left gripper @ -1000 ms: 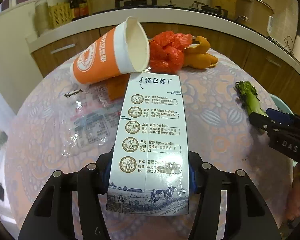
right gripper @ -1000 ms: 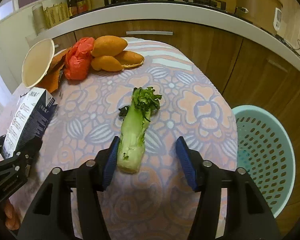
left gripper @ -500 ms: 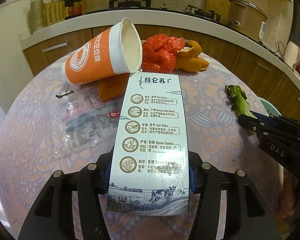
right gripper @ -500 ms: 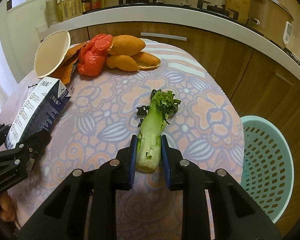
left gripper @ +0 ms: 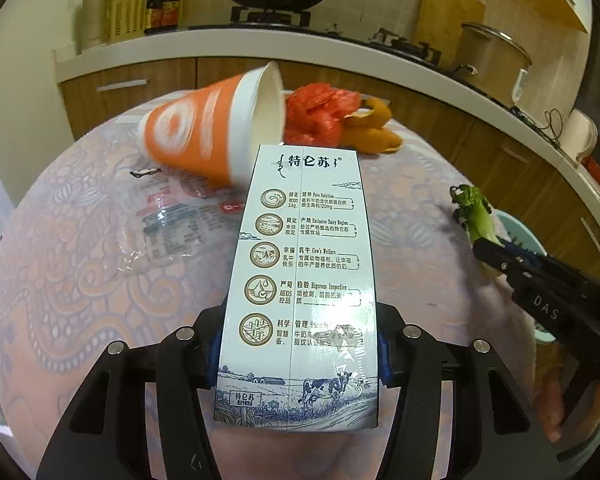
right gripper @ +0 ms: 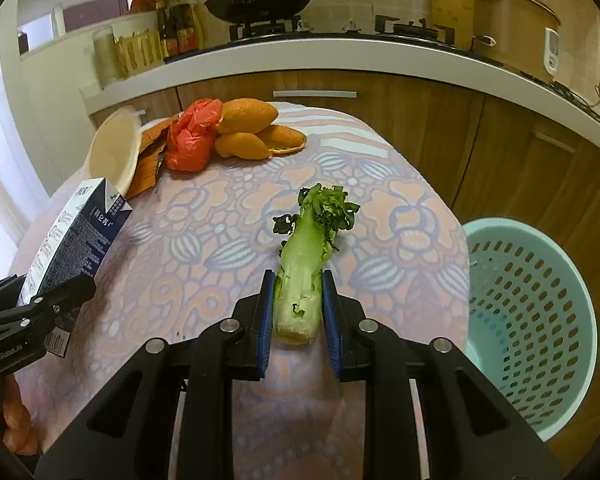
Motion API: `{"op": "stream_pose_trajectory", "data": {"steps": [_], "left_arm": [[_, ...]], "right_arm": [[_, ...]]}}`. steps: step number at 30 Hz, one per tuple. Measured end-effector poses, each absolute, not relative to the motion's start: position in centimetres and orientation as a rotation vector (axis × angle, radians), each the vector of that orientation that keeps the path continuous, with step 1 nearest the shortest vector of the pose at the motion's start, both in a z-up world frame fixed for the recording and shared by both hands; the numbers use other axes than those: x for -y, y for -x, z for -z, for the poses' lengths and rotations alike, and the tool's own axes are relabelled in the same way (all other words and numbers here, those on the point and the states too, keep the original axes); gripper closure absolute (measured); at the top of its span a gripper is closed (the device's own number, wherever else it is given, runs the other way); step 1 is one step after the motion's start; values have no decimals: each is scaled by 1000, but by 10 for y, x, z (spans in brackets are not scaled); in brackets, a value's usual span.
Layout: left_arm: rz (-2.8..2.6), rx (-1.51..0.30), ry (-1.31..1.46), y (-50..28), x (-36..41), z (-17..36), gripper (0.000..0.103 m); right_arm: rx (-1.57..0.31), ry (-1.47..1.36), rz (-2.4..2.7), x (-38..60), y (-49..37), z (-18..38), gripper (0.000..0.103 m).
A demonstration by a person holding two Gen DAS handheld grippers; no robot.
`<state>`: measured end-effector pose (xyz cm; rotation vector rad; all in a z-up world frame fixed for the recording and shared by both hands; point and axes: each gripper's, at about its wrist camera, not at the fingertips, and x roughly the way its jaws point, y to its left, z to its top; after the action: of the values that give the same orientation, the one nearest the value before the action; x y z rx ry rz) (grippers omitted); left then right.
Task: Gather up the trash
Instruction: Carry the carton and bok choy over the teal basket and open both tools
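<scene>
My left gripper (left gripper: pixel 298 354) is shut on a white and blue milk carton (left gripper: pixel 300 272), which points away from me above the table. In the right wrist view the same carton (right gripper: pixel 76 240) shows at the left edge in that gripper (right gripper: pixel 40 312). My right gripper (right gripper: pixel 298 300) is shut on the pale stalk end of a green vegetable scrap (right gripper: pixel 306 256), its leafy tip pointing away. From the left wrist view the vegetable (left gripper: pixel 474 216) and the right gripper (left gripper: pixel 500 256) show at the right.
An orange paper cup (left gripper: pixel 216 136) lies tipped on the patterned tablecloth (right gripper: pixel 220 216), beside a red plastic bag (left gripper: pixel 320 116), orange peels (right gripper: pixel 248 128) and a clear printed wrapper (left gripper: pixel 168 228). A light blue perforated bin (right gripper: pixel 528 316) stands right of the table. Kitchen counter and cabinets lie behind.
The right gripper's jaws closed onto the vegetable stalk, which has since been lifted a little. The left gripper with the carton shifted slightly; the paper cup looks blurred.
</scene>
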<state>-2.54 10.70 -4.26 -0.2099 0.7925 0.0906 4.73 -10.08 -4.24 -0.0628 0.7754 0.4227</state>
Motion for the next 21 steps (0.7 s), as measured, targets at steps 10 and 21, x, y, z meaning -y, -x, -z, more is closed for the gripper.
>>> {"op": "stream_pose_trajectory", "data": {"steps": [10, 21], "left_arm": [[38, -728, 196, 21, -62, 11, 50], [314, -794, 116, -57, 56, -2, 50]], "right_arm": [[-701, -58, -373, 161, -34, 22, 83], [-776, -173, -147, 266, -61, 44, 83]]}}
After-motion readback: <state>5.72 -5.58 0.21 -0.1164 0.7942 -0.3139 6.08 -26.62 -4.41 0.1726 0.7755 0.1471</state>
